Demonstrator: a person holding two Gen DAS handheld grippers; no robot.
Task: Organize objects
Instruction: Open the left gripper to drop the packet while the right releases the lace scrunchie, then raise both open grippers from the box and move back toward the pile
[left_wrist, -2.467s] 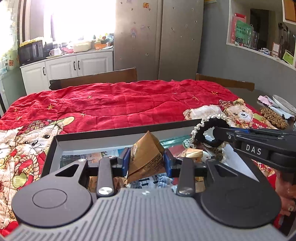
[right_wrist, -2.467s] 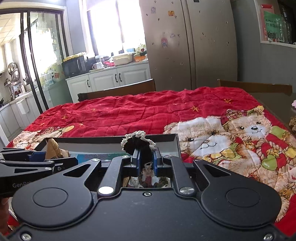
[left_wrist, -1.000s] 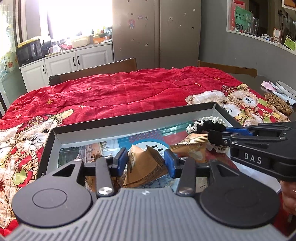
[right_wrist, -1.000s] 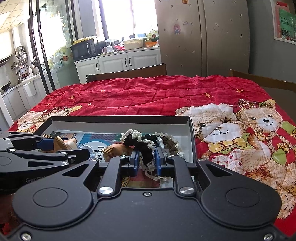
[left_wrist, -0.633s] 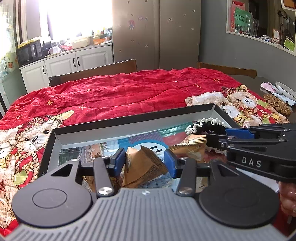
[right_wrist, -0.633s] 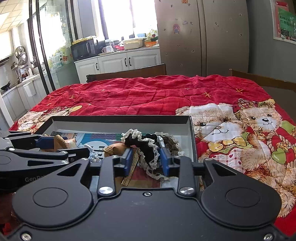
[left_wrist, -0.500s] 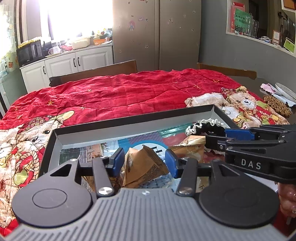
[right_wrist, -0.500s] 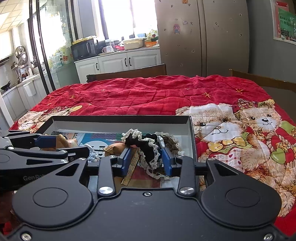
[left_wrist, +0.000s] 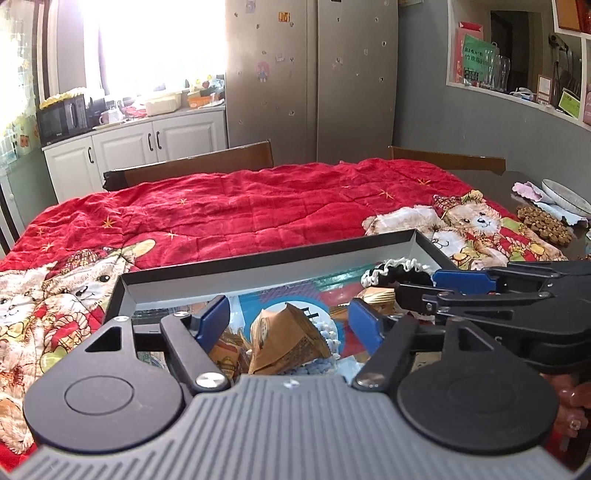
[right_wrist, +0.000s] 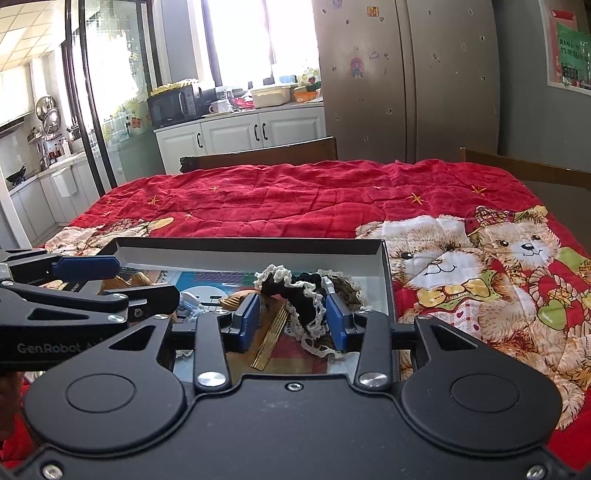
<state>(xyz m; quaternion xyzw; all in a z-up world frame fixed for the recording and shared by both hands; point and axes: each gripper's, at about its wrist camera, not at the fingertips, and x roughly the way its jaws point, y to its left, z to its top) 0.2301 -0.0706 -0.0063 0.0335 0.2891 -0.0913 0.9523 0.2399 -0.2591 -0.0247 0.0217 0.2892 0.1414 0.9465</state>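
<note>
Both tools are letting go over the shallow black tray (left_wrist: 266, 258) that sits on the red bear-print quilt (left_wrist: 258, 214) covering the surface.

The left tool (left_wrist: 290, 319) has its jaws opening and already wide; the crumpled brown paper packet (left_wrist: 290, 341) stands between the blue pads with clear gaps on both sides, resting on the tray's printed floor among other small brown pieces. The right tool (right_wrist: 291, 321) has its jaws opening too, at a medium gap. The black scrunchie with cream lace trim (right_wrist: 295, 295) lies between them near the tray's right wall, draped toward the right pad; whether lace touches that pad is hard to tell.

To finish this release cleanly:
1. Let each tool finish spreading before it moves at all, so no pad drags its item.
2. Lift the right tool straight back along its own line; loose lace could snag on a pad edge.
3. Draw the left tool away without tipping the packet, which looks light and leans upright.
4. Keep the 2 tools apart, since the left one's fingers sit just beside the right one's.
</note>
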